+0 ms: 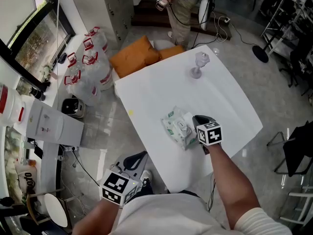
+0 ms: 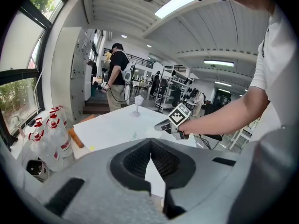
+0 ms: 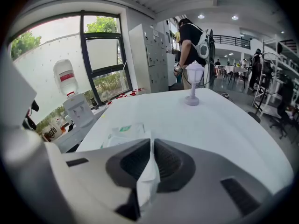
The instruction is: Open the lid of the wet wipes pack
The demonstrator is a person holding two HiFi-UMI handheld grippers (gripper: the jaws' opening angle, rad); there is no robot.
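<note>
**Right gripper at the wet wipes pack, left gripper off the table**

White square table [image 1: 225,102] across the middle of the head view, set cornerwise on a grey tiled floor [image 1: 274,48]. Beyond its far corner, grey lockers [image 1: 115,6] and a standing person [image 1: 185,6] in a dark top. To the left, by the window, a white water dispenser [image 1: 51,124]. Between lockers and table, two orange cushions [image 1: 134,57] on the floor, close against the table's far-left edge. Next to them, a cluster of clear water jugs [image 1: 90,65] with red handles.

Left gripper [image 1: 138,158] off the table, near its nearest corner, over the floor and aimed toward the tabletop. Jaws pressed together at the tips, nothing between them.

Right gripper [image 1: 199,120] over the table, pointing down at a slant, tips just beside the right edge of the wet wipes pack [image 1: 178,129]. Jaws a narrow slit apart, only white showing in the slit. No firm pinch on anything to be made out.

Wet wipes pack flat on the table, in its near half, white with green print. Oval lid [image 1: 182,126] on the top face, seemingly lying flat.

Well apart from the pack, near the far corner, an upright pale stemmed cup [image 1: 198,65]. Small yellow fleck [image 1: 130,112] near the table's left edge.
</note>
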